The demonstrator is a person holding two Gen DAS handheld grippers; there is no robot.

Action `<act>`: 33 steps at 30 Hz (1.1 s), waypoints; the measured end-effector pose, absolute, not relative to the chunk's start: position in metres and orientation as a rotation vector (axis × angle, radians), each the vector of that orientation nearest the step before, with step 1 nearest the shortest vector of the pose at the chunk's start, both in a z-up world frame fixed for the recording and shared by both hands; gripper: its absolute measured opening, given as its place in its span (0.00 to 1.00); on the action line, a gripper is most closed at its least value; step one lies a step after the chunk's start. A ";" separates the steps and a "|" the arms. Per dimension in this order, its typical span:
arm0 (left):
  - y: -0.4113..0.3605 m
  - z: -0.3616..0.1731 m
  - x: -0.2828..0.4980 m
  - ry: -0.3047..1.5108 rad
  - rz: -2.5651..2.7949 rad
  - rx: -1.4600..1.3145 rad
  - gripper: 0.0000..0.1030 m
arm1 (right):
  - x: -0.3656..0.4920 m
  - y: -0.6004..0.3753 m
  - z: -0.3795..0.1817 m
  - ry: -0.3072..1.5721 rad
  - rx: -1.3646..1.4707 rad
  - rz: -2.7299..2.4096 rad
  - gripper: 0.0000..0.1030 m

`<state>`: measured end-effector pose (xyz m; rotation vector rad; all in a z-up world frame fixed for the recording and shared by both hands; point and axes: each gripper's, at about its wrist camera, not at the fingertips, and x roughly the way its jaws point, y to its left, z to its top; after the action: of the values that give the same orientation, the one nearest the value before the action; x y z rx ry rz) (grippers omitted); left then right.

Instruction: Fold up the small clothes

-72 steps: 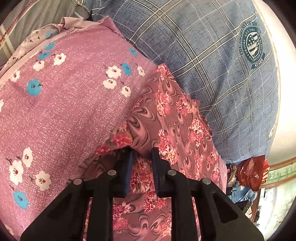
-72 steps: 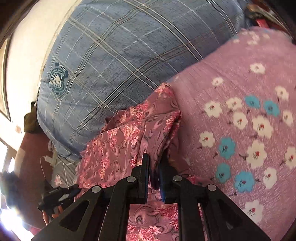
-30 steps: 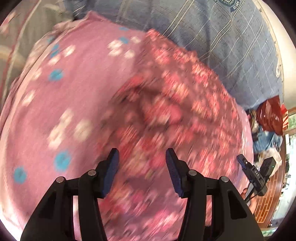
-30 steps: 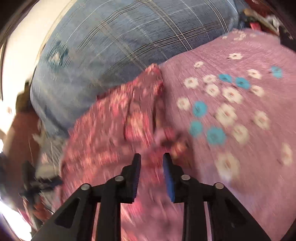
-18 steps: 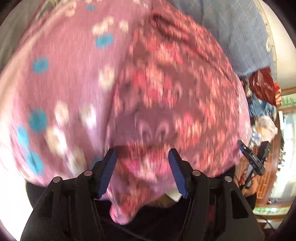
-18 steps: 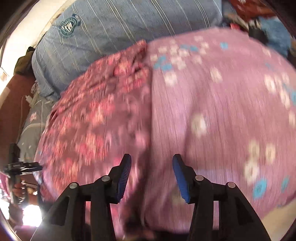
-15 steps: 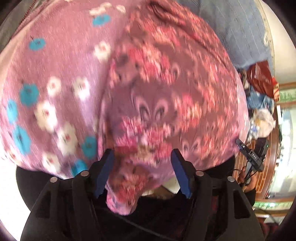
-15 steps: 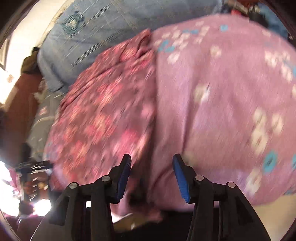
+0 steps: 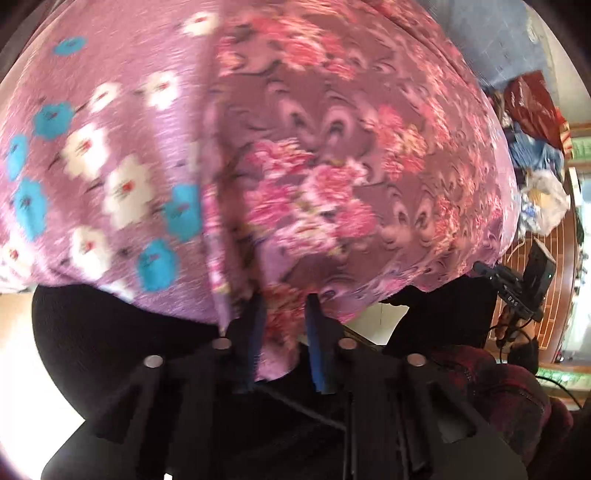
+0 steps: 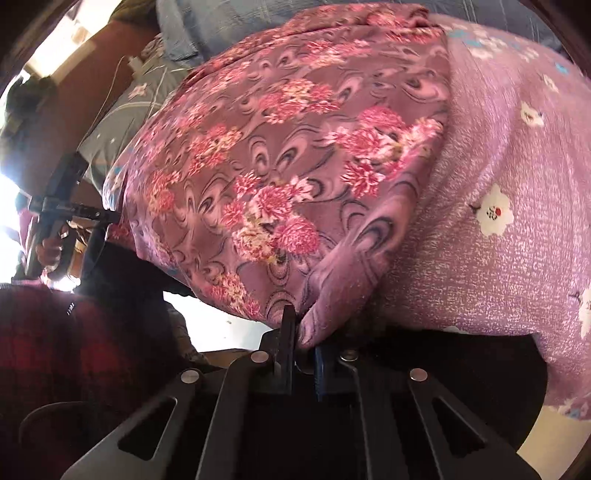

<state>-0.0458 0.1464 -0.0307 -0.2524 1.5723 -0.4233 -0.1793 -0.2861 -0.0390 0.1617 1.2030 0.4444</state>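
At the bed's point(image 10: 517, 166) near edge we'd just clamped both grippers, left point(image 9: 284, 332) and right point(image 10: 301, 339), onto the garment's point(image 9: 332, 166) hem.

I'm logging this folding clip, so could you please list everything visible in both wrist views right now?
rose-print garment: one, mauve with pink flowers, spread on the bedspread, near edge hanging over the side.
bedspread: one, lilac with white and teal flowers, under the garment.
blue checked cloth: one, beyond the garment.
red bag: one, among clutter on the floor.
left claw: black with blue pads, has just been closing, pinching the garment's near edge.
right claw: black with blue pads, has just been closing, clamped on a garment corner.
person's hand: gripping the other tool's handle.
red checked sleeve: one, lower right.
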 end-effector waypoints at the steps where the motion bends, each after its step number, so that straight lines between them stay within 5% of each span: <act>1: 0.153 -0.028 -0.046 1.565 -0.412 -0.273 0.18 | -0.179 -0.286 -0.040 1.202 0.163 0.441 0.08; 4: 0.166 -0.014 -0.047 1.510 -0.369 -0.248 0.26 | -0.173 -0.292 -0.044 1.217 0.225 0.426 0.13; 6: 0.171 -0.014 -0.047 1.521 -0.376 -0.263 0.47 | -0.171 -0.295 -0.046 1.220 0.266 0.425 0.13; 7: 0.169 -0.016 -0.047 1.531 -0.352 -0.237 0.70 | -0.170 -0.297 -0.047 1.221 0.282 0.425 0.13; 13: 0.138 -0.022 -0.056 1.532 -0.382 -0.067 0.75 | -0.168 -0.297 -0.049 1.222 0.314 0.420 0.16; 15: 0.132 -0.028 -0.060 1.558 -0.431 -0.091 0.53 | -0.170 -0.291 -0.049 1.211 0.293 0.432 0.15; 16: 0.130 -0.034 -0.062 1.585 -0.435 -0.081 0.24 | -0.171 -0.290 -0.049 1.204 0.278 0.435 0.11; 17: 0.130 -0.044 -0.063 1.624 -0.422 -0.077 0.06 | -0.172 -0.287 -0.048 1.196 0.264 0.442 0.10; 33: 0.181 0.037 -0.030 1.249 -0.619 -0.553 0.05 | -0.162 -0.310 0.009 0.875 0.612 0.539 0.07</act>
<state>-0.0296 0.1806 0.0369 -0.5533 1.2489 -0.6193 -0.1622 -0.3100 0.0094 0.6121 0.8746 0.5386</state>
